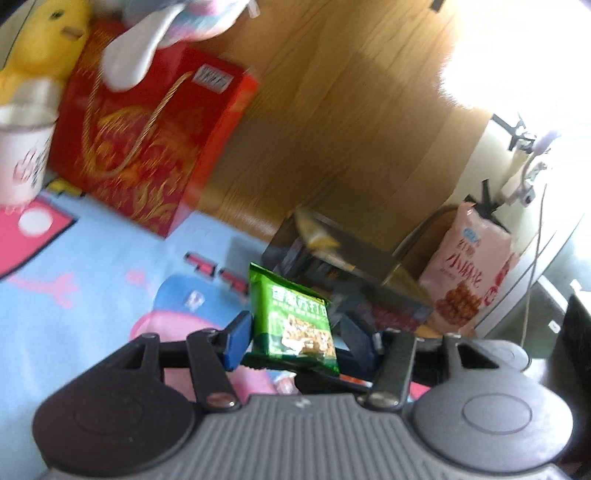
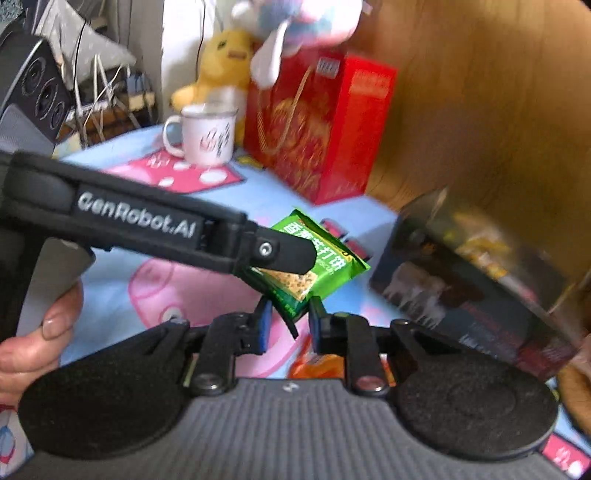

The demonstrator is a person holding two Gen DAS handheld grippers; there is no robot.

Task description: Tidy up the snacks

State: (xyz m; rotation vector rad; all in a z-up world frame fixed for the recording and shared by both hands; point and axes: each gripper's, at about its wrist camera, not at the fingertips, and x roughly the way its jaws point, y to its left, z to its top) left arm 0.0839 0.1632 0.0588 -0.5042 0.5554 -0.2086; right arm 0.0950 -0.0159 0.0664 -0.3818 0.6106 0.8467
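A small green cracker packet [image 1: 295, 325] is held upright between the blue pads of my left gripper [image 1: 295, 336], lifted above the blue cartoon cloth. The same green packet [image 2: 314, 266] shows in the right wrist view, with the left gripper's black finger across it. My right gripper [image 2: 288, 321] has its jaws slightly apart on either side of the packet's lower corner; whether they touch it is unclear. A dark box [image 1: 343, 266] holding snacks lies tilted to the right, also seen in the right wrist view [image 2: 476, 277]. A pink snack bag [image 1: 469, 273] stands behind it.
A red gift box [image 1: 147, 147] stands at the back left on the cloth, with a white mug [image 2: 207, 136], a yellow plush duck [image 2: 221, 62] and a pastel plush toy [image 2: 295, 22] near it. An orange packet [image 2: 321, 365] lies under my right gripper. A wooden panel [image 1: 351, 110] is behind.
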